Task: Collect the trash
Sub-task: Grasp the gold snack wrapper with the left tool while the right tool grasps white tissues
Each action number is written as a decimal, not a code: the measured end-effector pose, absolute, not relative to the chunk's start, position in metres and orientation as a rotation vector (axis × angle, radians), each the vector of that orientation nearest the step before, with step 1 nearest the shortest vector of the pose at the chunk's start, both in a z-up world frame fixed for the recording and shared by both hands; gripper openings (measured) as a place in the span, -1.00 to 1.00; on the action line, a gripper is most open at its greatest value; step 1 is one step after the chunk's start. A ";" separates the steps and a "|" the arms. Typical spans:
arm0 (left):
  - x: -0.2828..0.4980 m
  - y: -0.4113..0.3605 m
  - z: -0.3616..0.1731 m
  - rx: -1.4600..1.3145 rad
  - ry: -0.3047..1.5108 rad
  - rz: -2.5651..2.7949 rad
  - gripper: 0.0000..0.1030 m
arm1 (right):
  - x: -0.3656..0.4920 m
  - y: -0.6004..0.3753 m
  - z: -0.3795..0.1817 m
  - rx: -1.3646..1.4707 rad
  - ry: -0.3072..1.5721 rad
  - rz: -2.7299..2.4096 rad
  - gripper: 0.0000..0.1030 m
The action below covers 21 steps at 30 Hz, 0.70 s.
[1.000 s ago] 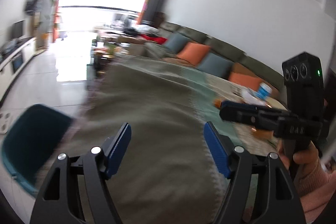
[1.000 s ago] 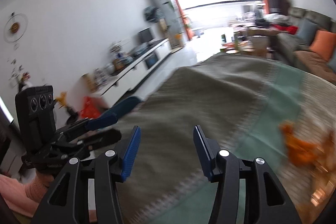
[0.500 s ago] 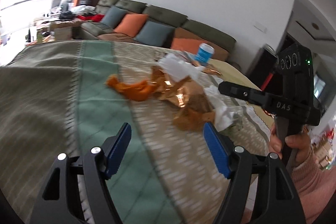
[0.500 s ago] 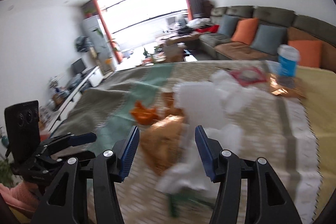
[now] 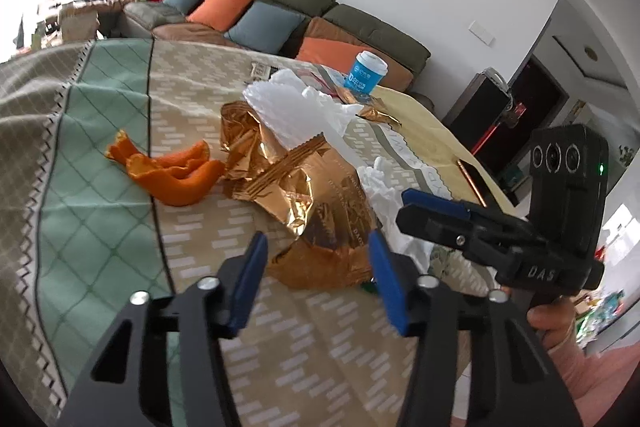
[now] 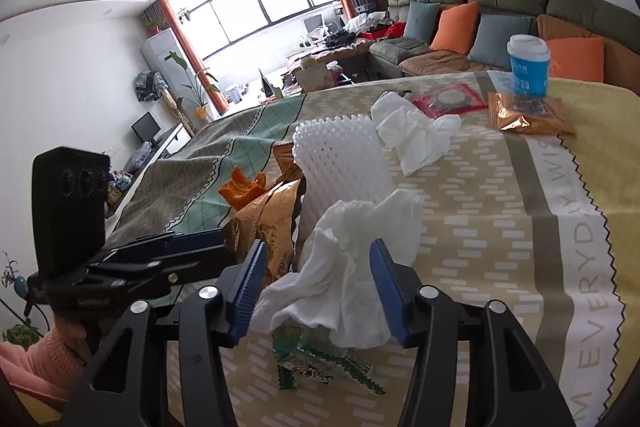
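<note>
Trash lies on a patterned tablecloth [image 5: 100,187]. In the left wrist view I see orange peel [image 5: 172,175], a crumpled gold foil bag [image 5: 308,199], white foam netting [image 5: 288,107] and a crumpled white tissue [image 5: 384,187]. My left gripper [image 5: 316,279] is open, its fingers on either side of the gold bag's near end. In the right wrist view my right gripper [image 6: 316,283] is open around the white tissue [image 6: 352,259], with a green wrapper [image 6: 320,363] under it. The foam netting [image 6: 340,159], gold bag [image 6: 272,223] and peel [image 6: 242,187] lie beyond.
A blue paper cup [image 6: 528,65] stands on a gold packet [image 6: 528,115] at the far side, beside a red packet [image 6: 448,99] and another tissue [image 6: 416,135]. A sofa with cushions [image 5: 280,11] runs behind the table. The table edge is near on the right [image 5: 476,187].
Both grippers swung from the bare cloth toward the trash pile and closed in on it. The left now straddles the gold bag, the right the white tissue.
</note>
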<state>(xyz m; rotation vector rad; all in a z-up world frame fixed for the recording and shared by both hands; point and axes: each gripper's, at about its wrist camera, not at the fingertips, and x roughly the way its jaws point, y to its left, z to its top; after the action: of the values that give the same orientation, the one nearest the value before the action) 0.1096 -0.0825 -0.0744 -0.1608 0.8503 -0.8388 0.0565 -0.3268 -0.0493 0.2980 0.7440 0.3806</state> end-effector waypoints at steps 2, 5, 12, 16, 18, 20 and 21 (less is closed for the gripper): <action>0.111 -0.085 -0.077 -0.166 0.863 -0.847 -0.40 | 0.057 -0.327 -0.051 0.297 0.752 0.385 -0.18; 0.107 -0.086 -0.077 -0.155 0.853 -0.855 -0.55 | 0.056 -0.326 -0.053 0.290 0.761 0.386 -0.49; 0.098 -0.083 -0.068 -0.142 0.811 -0.863 -0.69 | 0.049 -0.330 -0.040 0.303 0.723 0.390 -0.79; 0.089 -0.076 -0.057 -0.140 0.765 -0.866 -0.72 | 0.048 -0.336 -0.032 0.332 0.694 0.404 -0.79; 0.084 -0.069 -0.052 -0.141 0.747 -0.863 -0.72 | 0.048 -0.339 -0.027 0.356 0.681 0.418 -0.79; 0.079 -0.061 -0.048 -0.144 0.728 -0.854 -0.73 | 0.048 -0.340 -0.023 0.371 0.664 0.425 -0.79; 0.077 -0.055 -0.045 -0.147 0.718 -0.849 -0.73 | 0.048 -0.340 -0.021 0.374 0.660 0.428 -0.79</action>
<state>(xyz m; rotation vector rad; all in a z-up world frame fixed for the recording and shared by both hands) 0.0765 -0.0555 -0.0455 -0.1468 0.7184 -0.8492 0.0483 -0.3397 -0.0208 0.3737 0.6597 0.4279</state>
